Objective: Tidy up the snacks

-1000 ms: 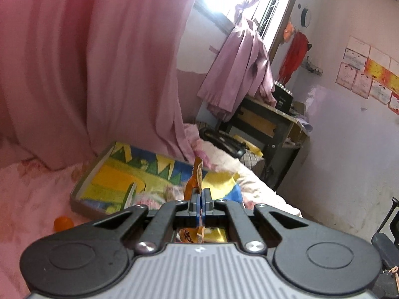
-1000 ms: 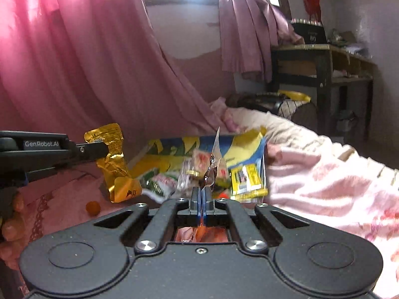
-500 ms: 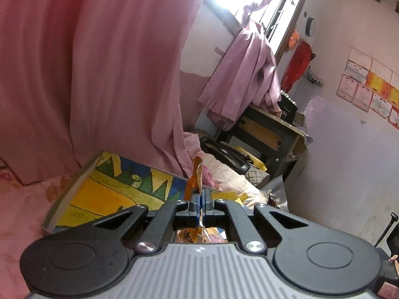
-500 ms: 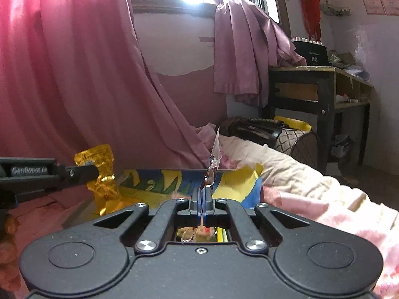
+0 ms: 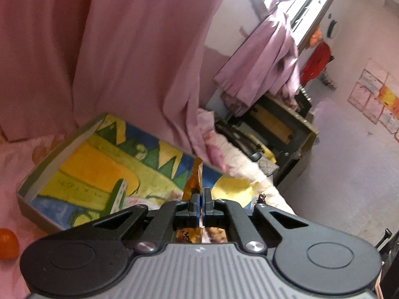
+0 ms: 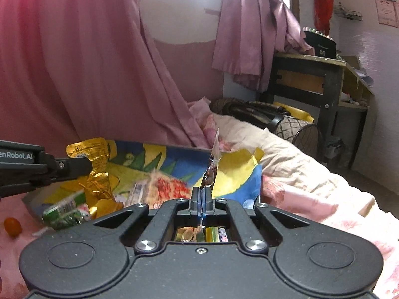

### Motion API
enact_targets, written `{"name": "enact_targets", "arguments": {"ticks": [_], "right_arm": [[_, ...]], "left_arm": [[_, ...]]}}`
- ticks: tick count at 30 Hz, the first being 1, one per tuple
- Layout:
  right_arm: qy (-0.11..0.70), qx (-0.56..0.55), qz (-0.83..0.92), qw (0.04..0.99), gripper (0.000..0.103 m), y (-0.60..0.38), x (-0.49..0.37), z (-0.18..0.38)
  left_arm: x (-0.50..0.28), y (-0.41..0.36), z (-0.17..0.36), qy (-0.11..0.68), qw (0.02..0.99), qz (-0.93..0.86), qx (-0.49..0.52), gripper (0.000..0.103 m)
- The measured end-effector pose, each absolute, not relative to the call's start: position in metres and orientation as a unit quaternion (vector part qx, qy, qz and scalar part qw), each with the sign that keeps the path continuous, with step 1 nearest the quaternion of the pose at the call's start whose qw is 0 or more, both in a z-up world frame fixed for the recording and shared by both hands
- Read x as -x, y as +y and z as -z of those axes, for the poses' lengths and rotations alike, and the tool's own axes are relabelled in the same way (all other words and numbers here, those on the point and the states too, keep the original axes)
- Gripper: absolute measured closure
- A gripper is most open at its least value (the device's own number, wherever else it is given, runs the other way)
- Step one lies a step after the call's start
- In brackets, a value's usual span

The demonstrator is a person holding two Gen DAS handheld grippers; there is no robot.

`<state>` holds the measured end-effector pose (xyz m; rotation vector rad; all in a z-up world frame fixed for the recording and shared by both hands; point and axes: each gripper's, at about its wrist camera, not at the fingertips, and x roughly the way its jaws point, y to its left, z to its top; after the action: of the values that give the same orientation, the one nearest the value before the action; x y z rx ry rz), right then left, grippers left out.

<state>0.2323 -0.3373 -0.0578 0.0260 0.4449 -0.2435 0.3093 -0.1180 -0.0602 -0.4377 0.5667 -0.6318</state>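
Both hands loaded. The left gripper (image 5: 201,194) is clamped on a gold foil packet (image 6: 96,167), pinched near its upper edge; the rest hangs crumpled below the jaws, above the box's left side. The right gripper (image 6: 201,194) is clamped on a thin clear-wrapped sweet (image 6: 211,167), held by the lower end, the twisted tail standing up past the tips.

Handling, as I judge it: both pieces look very light and limp. The foil creases and probably slips under pressure, so an edge seam or a flat margin is the better hold, not the puffed middle. The clear wrapper is flimsy; a grip on the twist may tear it or let the sweet slide out.

Container: 1 shallow box (image 5: 58,153) with a painted yellow, green and blue floor lies on the pink bedspread (image 6: 324,199). Inside, toward its near side, are a green packet (image 6: 66,213), a red-printed clear packet (image 6: 164,186) and a yellow one, partly hidden under the right gripper. 1 small orange fruit (image 6: 12,226) lies outside, just beside the box.
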Motion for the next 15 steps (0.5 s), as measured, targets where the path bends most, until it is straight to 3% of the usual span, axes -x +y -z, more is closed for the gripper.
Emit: {"name": "enact_targets", "arguments": {"ticks": [9,15], "right_arm": [[0.238,0.025,0.115,0.964,0.102,-0.324,-0.236,0.069],[0.252,0.021,0.107,0.962,0.095,-0.323,-0.238,0.073]], "left_arm": [[-0.307,-0.123,0.056,0.284,0.904,0.272,0.170,0.102],[-0.306,-0.125,0.058,0.300,0.911,0.246,0.140,0.097]]}}
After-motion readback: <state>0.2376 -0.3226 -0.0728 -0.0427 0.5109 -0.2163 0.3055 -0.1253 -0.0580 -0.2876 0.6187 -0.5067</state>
